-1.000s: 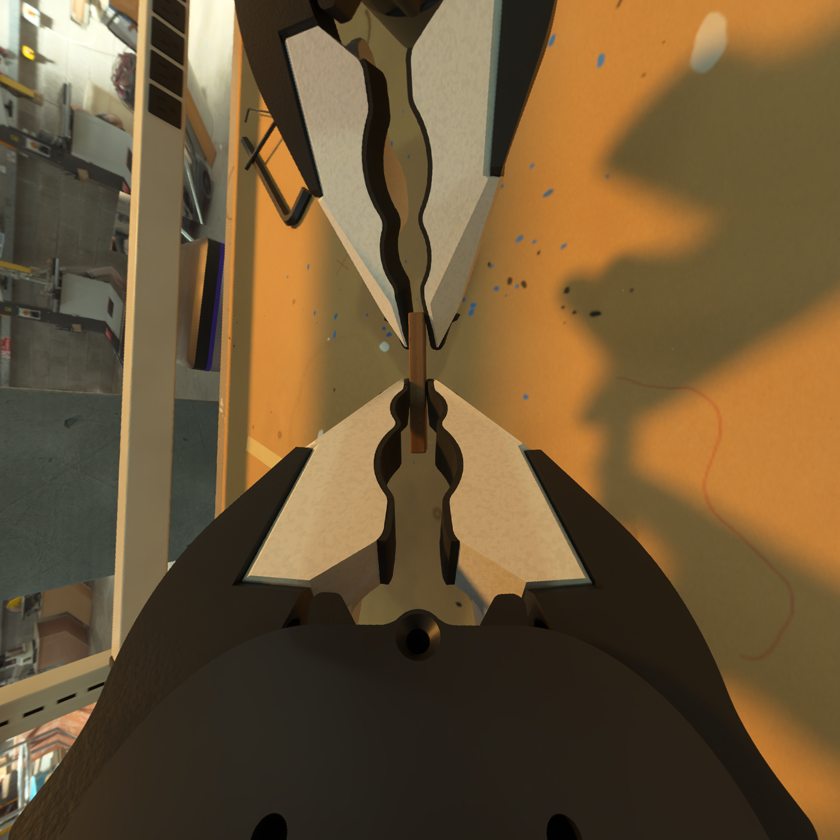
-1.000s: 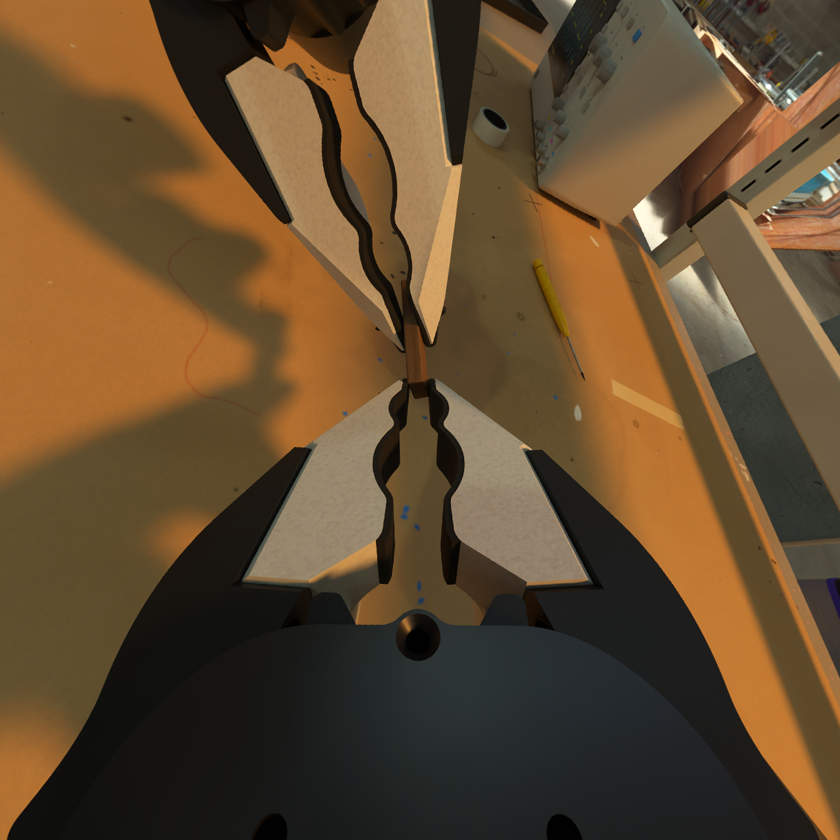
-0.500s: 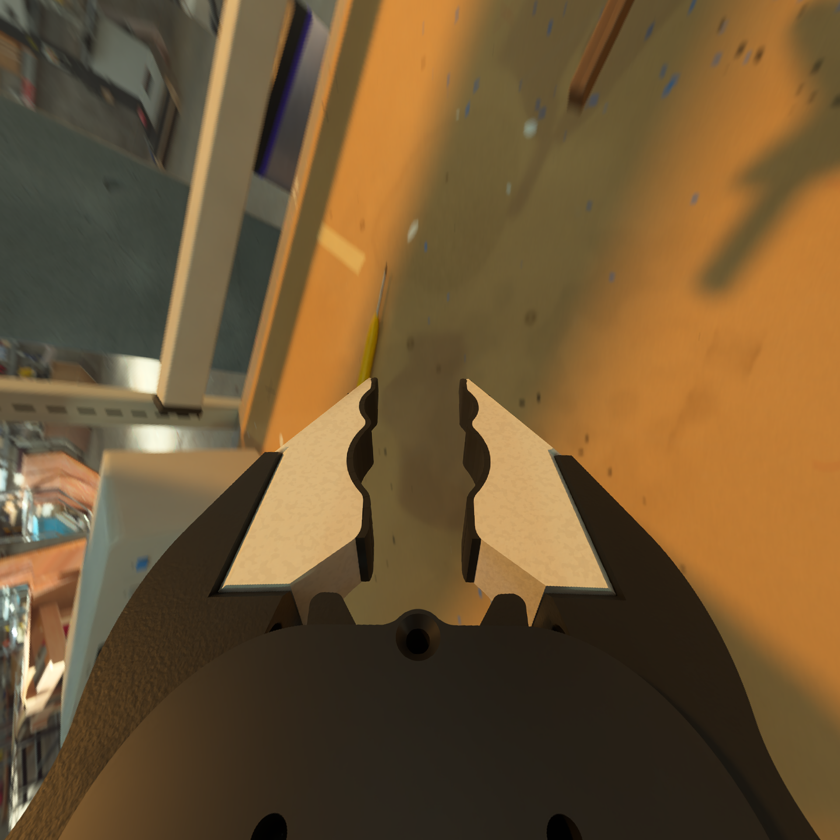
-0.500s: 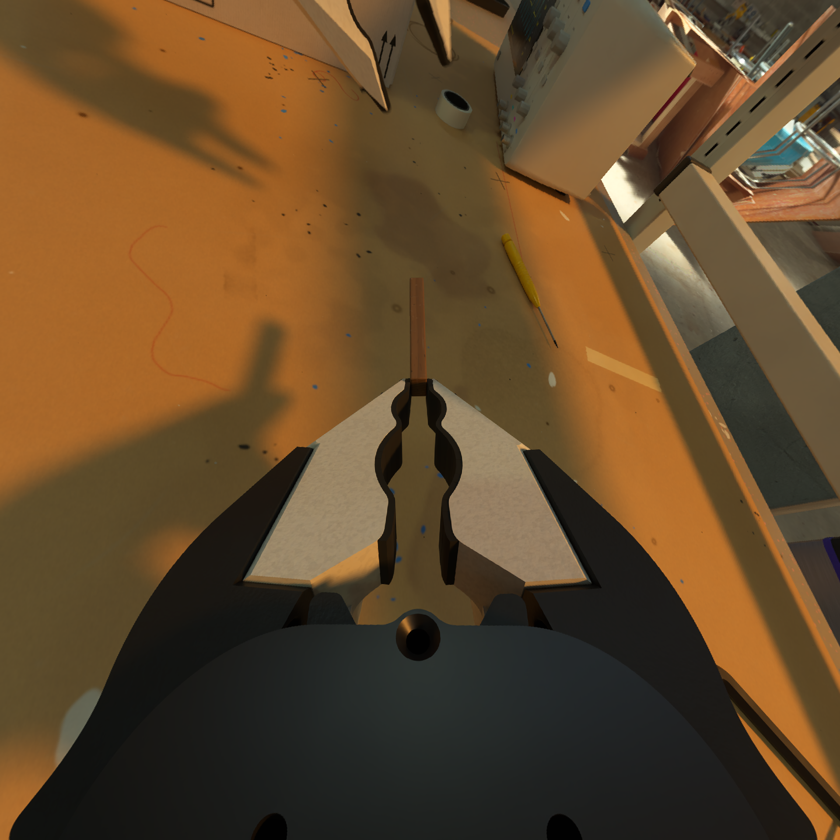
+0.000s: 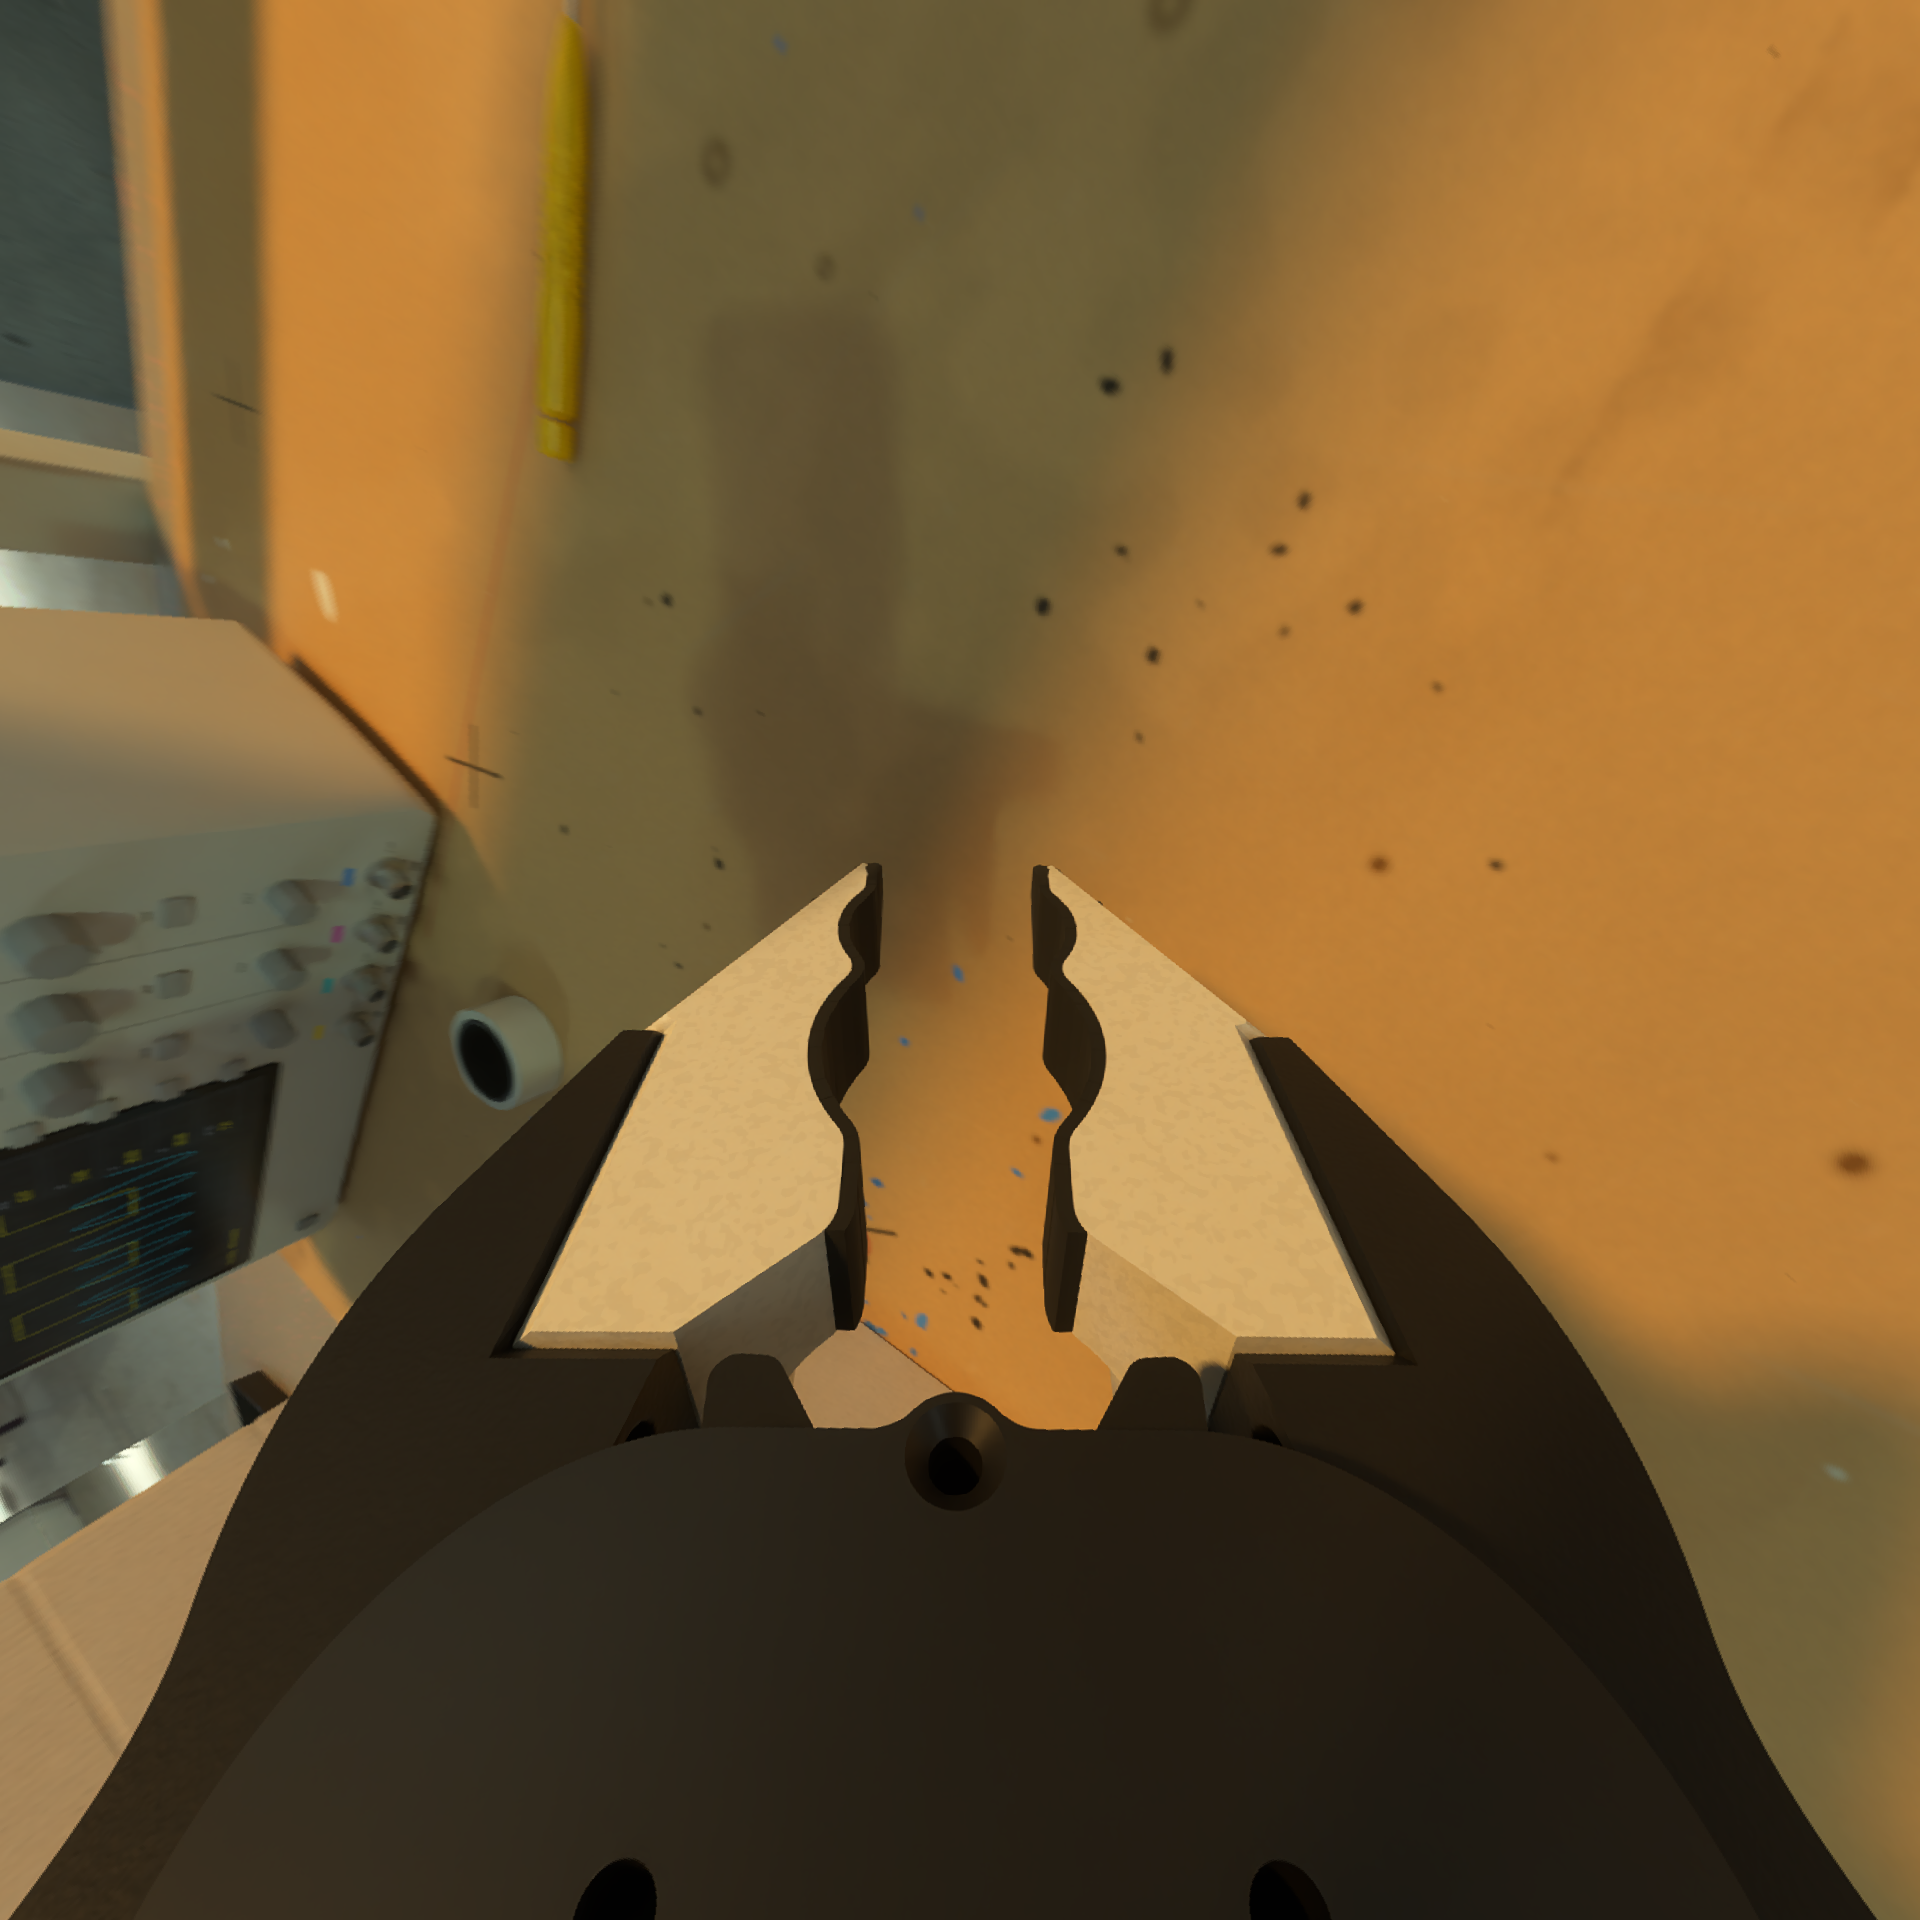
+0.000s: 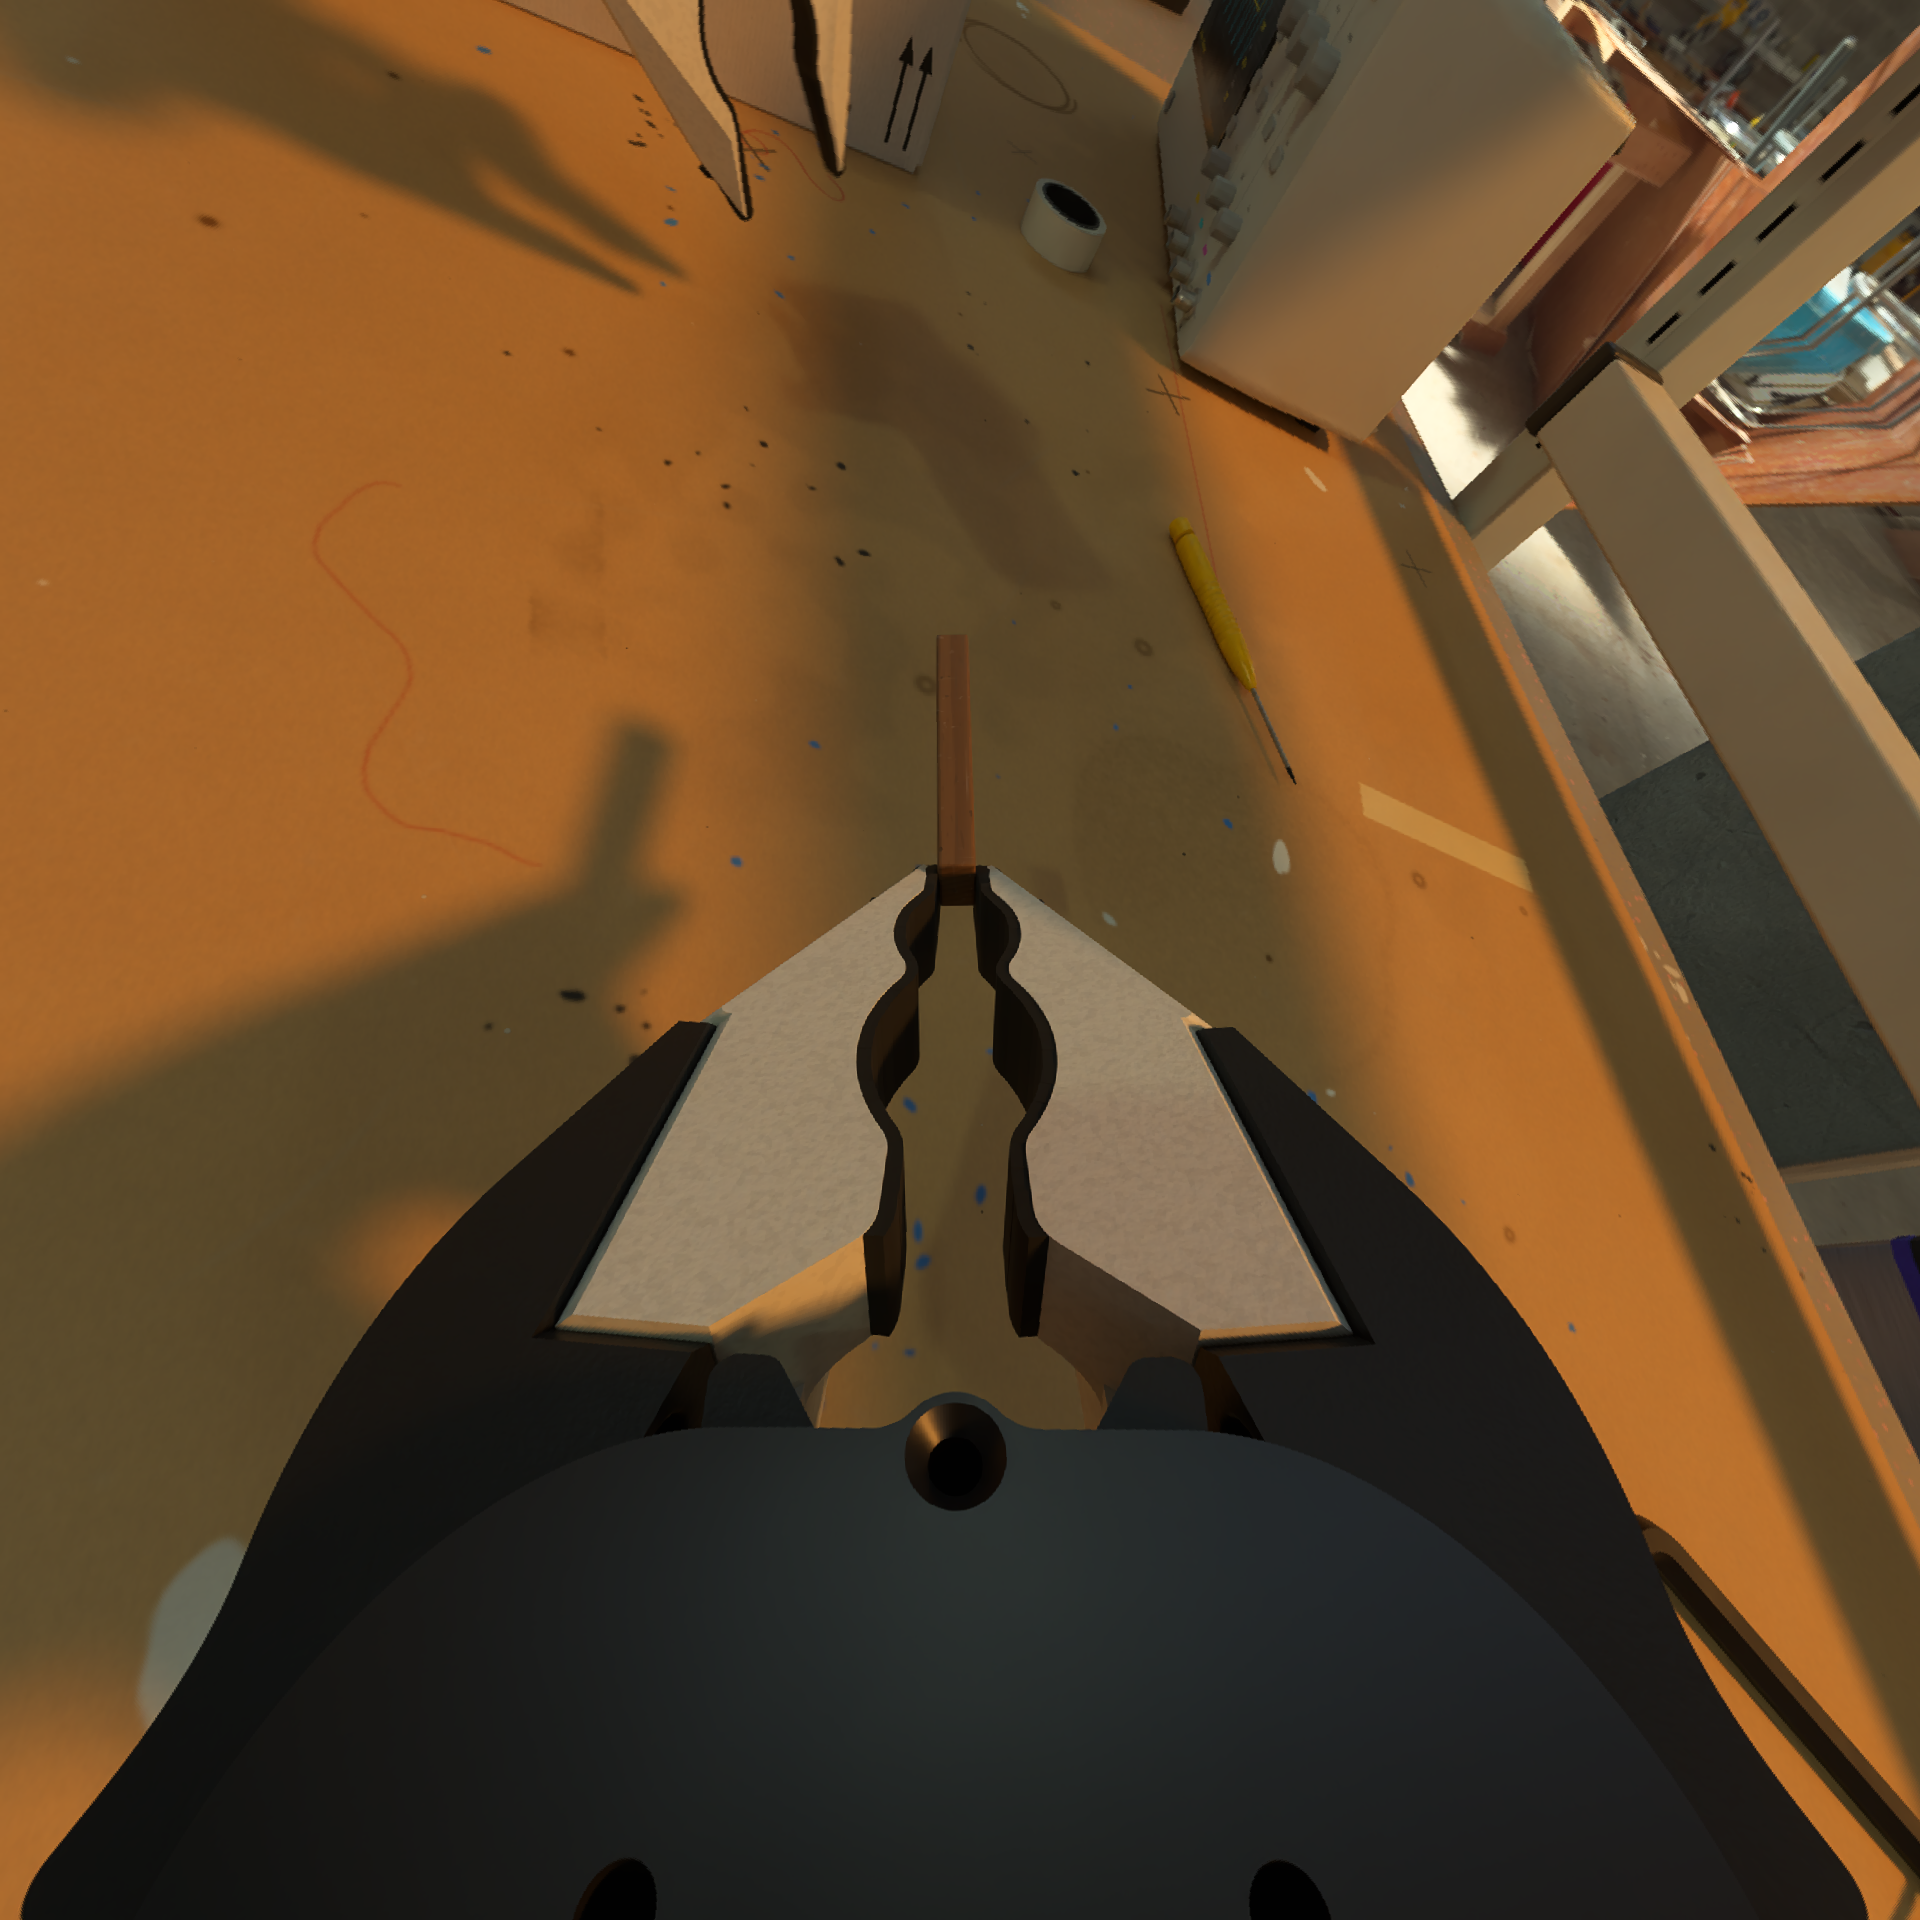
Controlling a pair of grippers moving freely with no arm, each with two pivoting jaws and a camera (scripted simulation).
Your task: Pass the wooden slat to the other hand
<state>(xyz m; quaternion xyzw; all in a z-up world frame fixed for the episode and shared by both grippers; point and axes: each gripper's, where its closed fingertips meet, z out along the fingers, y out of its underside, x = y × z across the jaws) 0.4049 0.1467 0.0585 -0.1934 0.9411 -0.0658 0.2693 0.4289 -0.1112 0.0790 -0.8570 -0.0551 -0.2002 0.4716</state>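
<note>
The wooden slat [image 6: 954, 748] is a thin brown strip. My right gripper [image 6: 956, 878] is shut on its near end, and the slat sticks straight out from the fingertips above the orange table [image 6: 312, 312]. My left gripper [image 5: 956, 873] is open and empty, pointing down at the table. It also shows far off at the top of the right wrist view [image 6: 787, 177], well apart from the slat. The slat is not in the left wrist view.
A yellow screwdriver [image 6: 1210, 603] [image 5: 561, 239] lies on the table near its edge. A white tape roll [image 6: 1062, 223] [image 5: 504, 1049] sits beside a beige instrument box [image 6: 1351, 208] [image 5: 156, 987]. A cardboard box [image 6: 904, 104] stands at the back.
My left gripper let go of the slat, opened and drew far back, turning toward the instrument box. My right gripper kept its hold on the slat.
</note>
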